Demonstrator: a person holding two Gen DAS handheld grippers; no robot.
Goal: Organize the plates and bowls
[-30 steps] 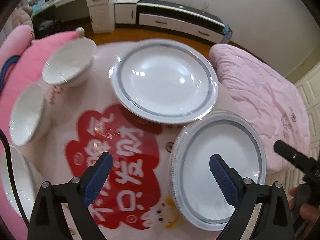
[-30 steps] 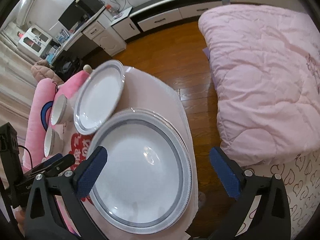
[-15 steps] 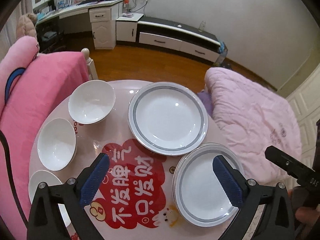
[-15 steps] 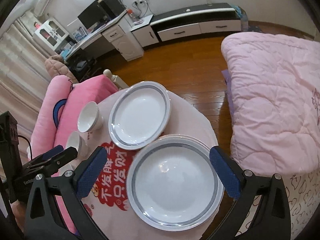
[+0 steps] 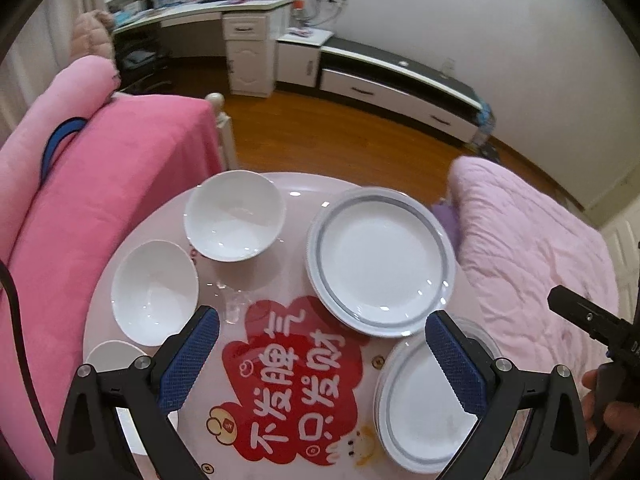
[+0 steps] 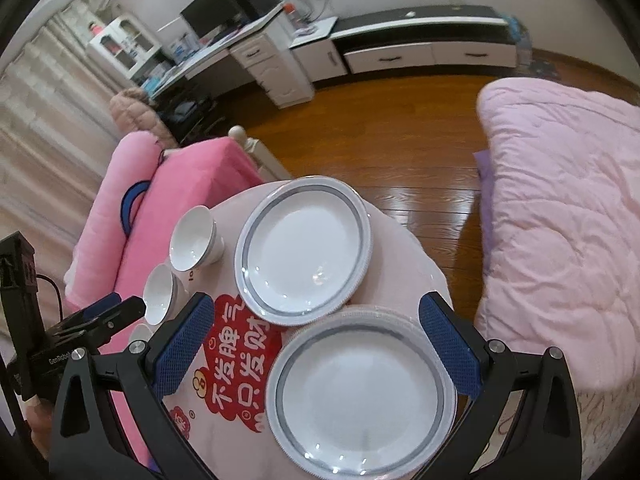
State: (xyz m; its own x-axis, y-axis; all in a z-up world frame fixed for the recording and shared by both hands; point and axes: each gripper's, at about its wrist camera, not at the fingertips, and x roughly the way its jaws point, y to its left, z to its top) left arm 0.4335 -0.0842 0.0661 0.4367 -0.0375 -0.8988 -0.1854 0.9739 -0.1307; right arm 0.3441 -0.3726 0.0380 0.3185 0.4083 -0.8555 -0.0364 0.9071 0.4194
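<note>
left claw point(image 5: 322, 354) apart, holding nothing | right claw point(image 6: 316, 344) apart, holding nothing | two plates point(image 5: 380, 260) right of frame centre on surface point(image 5: 296, 196) | three bowls point(image 5: 234, 216) centre-left and lower left

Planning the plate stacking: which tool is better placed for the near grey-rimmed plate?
Right. The right tool, open, sits directly over the near grey-rimmed white plate; the left tool hangs over the red table print.
</note>
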